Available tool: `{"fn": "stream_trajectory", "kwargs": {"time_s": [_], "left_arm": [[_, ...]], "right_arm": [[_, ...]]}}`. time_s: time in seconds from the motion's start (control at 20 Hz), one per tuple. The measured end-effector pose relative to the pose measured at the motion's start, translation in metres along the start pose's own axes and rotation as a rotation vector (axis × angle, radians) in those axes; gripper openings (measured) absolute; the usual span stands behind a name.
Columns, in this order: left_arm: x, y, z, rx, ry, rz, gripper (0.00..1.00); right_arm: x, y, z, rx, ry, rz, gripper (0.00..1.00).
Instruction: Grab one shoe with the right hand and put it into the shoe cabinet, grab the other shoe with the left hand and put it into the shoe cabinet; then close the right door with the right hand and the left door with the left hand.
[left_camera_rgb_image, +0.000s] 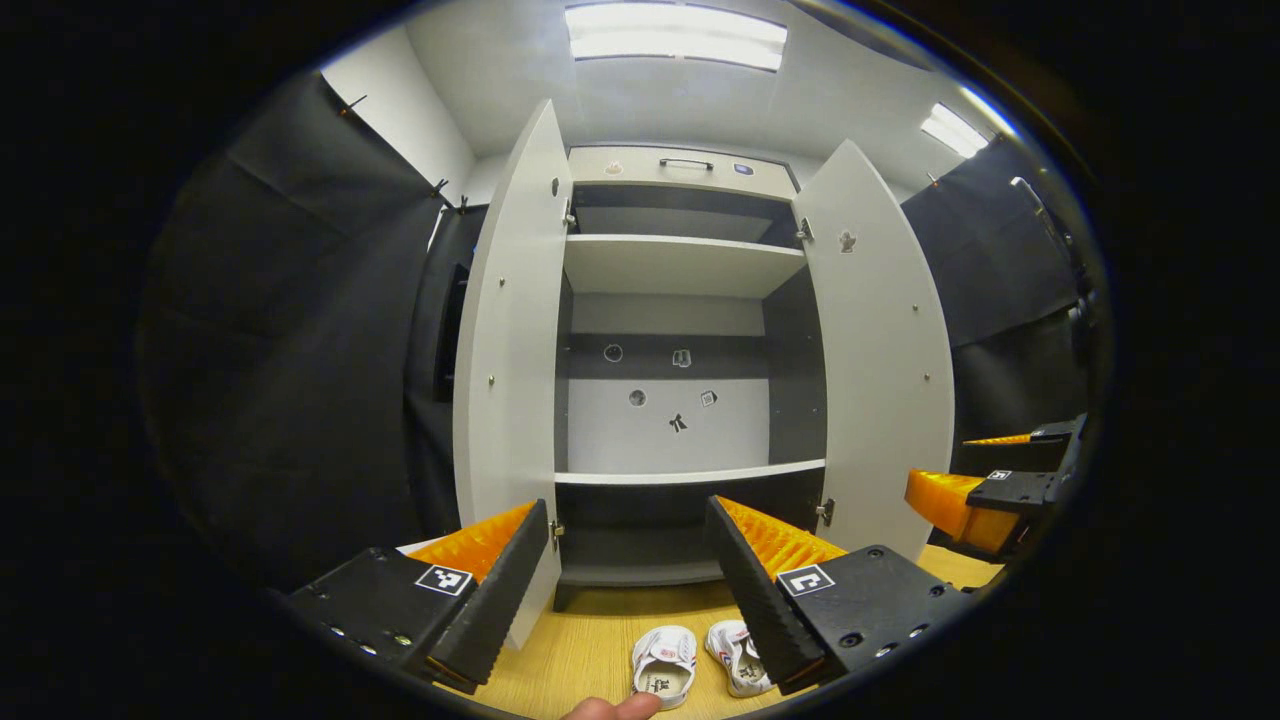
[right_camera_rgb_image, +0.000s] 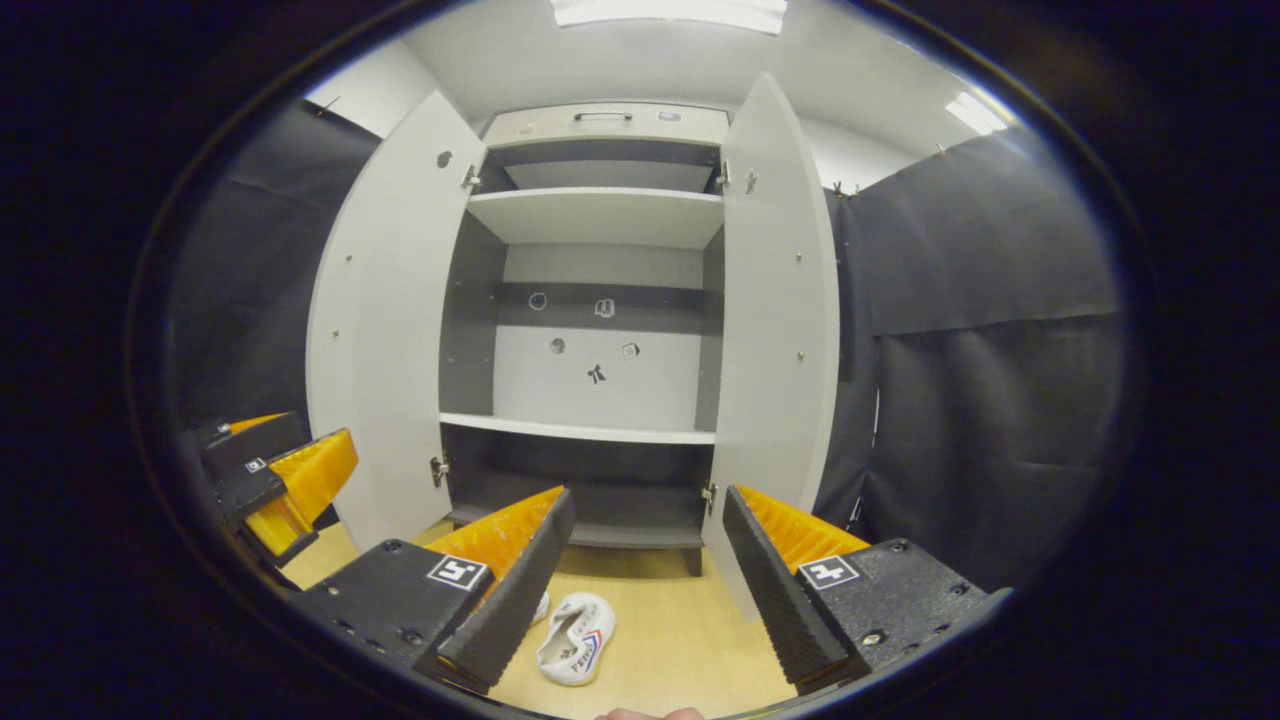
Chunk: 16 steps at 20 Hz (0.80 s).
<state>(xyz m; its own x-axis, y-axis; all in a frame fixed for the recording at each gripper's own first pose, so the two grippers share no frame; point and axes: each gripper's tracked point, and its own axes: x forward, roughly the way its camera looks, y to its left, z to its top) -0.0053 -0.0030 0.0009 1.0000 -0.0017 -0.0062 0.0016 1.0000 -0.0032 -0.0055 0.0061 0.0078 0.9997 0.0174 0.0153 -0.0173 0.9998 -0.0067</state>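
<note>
Two white shoes lie side by side on the wooden floor in front of the open shoe cabinet (left_camera_rgb_image: 690, 265). In the left gripper view one shoe (left_camera_rgb_image: 665, 665) lies between my fingers and the other shoe (left_camera_rgb_image: 738, 655) is partly behind a finger. My left gripper (left_camera_rgb_image: 628, 512) hovers above them, open and holding nothing. In the right gripper view one shoe (right_camera_rgb_image: 577, 637) shows fully and the second shoe (right_camera_rgb_image: 541, 605) peeks out from behind a finger. My right gripper (right_camera_rgb_image: 648, 500) is open too, above and apart from the shoes. Both cabinet doors stand wide open.
The left door (left_camera_rgb_image: 510, 380) and right door (left_camera_rgb_image: 880, 380) flank bare shelves (left_camera_rgb_image: 690, 473). The right gripper (left_camera_rgb_image: 985, 500) is beside the right door; the left gripper (right_camera_rgb_image: 270, 480) is by the left door (right_camera_rgb_image: 385, 330). Black cloth walls stand on both sides. A person's fingertip (left_camera_rgb_image: 615, 708) is at the bottom edge.
</note>
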Motion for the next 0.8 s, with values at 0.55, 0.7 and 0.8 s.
{"fn": "stream_trajectory", "kwargs": {"time_s": [0.55,0.7,0.8], "left_arm": [[-0.002,0.0,0.001,-0.001,-0.005,0.0,0.95],[-0.003,0.005,0.001,-0.009,0.0,0.007,0.95],[-0.003,0.012,0.0,-0.006,0.002,0.019,0.95]], "right_arm": [[0.002,0.011,-0.019,0.009,0.047,0.026,0.98],[0.01,0.027,-0.04,0.026,0.099,0.067,0.98],[0.018,0.039,-0.06,0.039,0.143,0.101,0.98]]}}
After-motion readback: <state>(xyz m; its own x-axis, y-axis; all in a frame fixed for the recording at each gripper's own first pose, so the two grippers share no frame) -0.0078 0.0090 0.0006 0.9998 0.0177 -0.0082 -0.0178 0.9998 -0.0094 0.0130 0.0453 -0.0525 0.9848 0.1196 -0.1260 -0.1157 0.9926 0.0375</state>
